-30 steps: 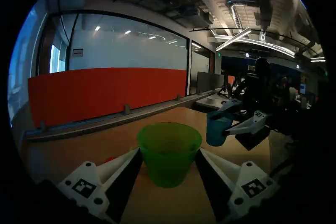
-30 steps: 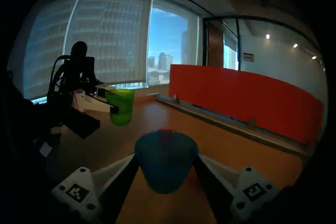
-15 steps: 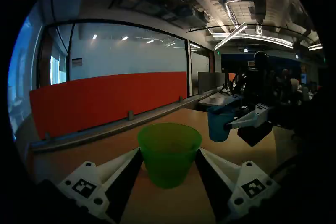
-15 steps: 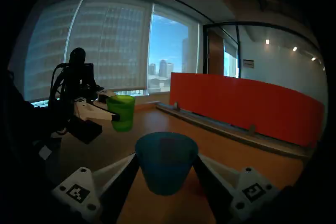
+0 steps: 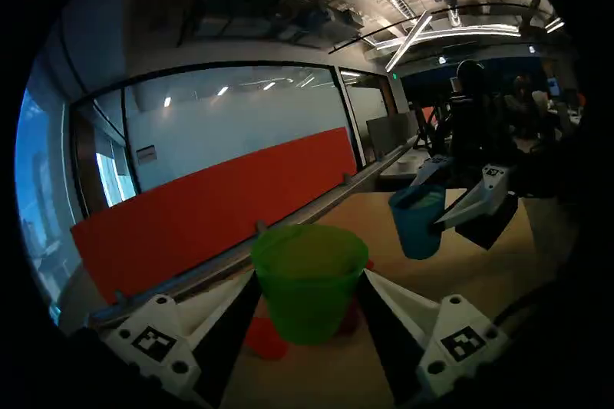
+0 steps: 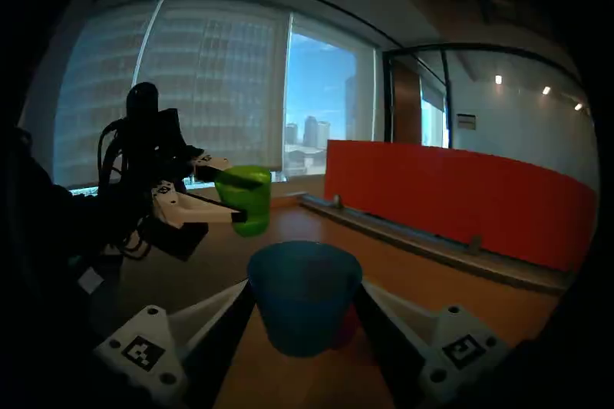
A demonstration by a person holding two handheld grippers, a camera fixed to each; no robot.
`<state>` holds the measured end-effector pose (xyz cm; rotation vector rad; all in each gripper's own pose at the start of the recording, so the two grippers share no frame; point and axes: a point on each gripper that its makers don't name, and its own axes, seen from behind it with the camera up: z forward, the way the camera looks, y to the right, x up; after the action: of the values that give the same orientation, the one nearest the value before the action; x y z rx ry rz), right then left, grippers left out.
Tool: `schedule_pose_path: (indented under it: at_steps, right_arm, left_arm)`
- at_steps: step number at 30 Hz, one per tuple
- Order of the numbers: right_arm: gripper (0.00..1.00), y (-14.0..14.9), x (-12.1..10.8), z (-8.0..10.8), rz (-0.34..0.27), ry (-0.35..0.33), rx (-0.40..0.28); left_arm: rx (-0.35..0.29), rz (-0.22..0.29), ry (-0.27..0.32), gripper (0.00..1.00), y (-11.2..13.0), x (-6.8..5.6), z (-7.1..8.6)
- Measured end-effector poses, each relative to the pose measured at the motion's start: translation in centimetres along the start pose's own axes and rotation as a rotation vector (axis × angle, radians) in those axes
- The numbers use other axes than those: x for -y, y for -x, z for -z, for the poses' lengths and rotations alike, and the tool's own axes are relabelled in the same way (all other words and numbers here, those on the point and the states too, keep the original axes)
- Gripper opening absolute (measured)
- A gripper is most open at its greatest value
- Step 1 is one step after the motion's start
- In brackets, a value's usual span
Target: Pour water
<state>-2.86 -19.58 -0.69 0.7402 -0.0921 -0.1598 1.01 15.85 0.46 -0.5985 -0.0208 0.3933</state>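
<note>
Left gripper view runs dim, ceiling light strips (image 5: pixel 407 33) glaring white, bench (image 5: pixel 476 271) in shadow. Right gripper view: bright daylight through the window (image 6: pixel 326 102), left gripper (image 6: pixel 234 198) backlit to near silhouette, straight lines bowing at the edges.

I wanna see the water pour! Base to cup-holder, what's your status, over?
Left gripper shut on green cup, tipped. Right gripper shut on blue cup. Cups apart, no pour seen. Red object on table below.

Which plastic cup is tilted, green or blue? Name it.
The translucent green plastic cup in the left gripper leans sideways; the blue plastic cup sits upright.
</note>
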Motion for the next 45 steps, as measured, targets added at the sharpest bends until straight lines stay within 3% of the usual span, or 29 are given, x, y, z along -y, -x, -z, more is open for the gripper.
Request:
schedule_pose_path:
  at_steps: [6, 12, 24, 45]
  right_arm:
    - [0.89, 0.0, 0.8, -0.6, -0.004, -0.025, -0.007]
    - [0.89, 0.1, 1.9, -1.2, -0.022, -0.057, -0.014]
    - [0.89, 0.3, 4.2, -2.6, -0.018, -0.116, -0.004]
    - [0.89, 0.5, 5.8, -4.5, -0.010, -0.167, 0.003]
  left_arm:
    - [0.005, -0.076, -0.018, 0.83, -0.8, 0.7, -0.1]
    - [0.003, -0.189, -0.045, 0.83, -2.6, 1.5, -0.1]
    - [0.007, -0.395, -0.060, 0.83, -5.6, 0.8, -0.6]
    - [-0.021, -0.605, -0.096, 0.83, -9.2, 0.3, -1.4]
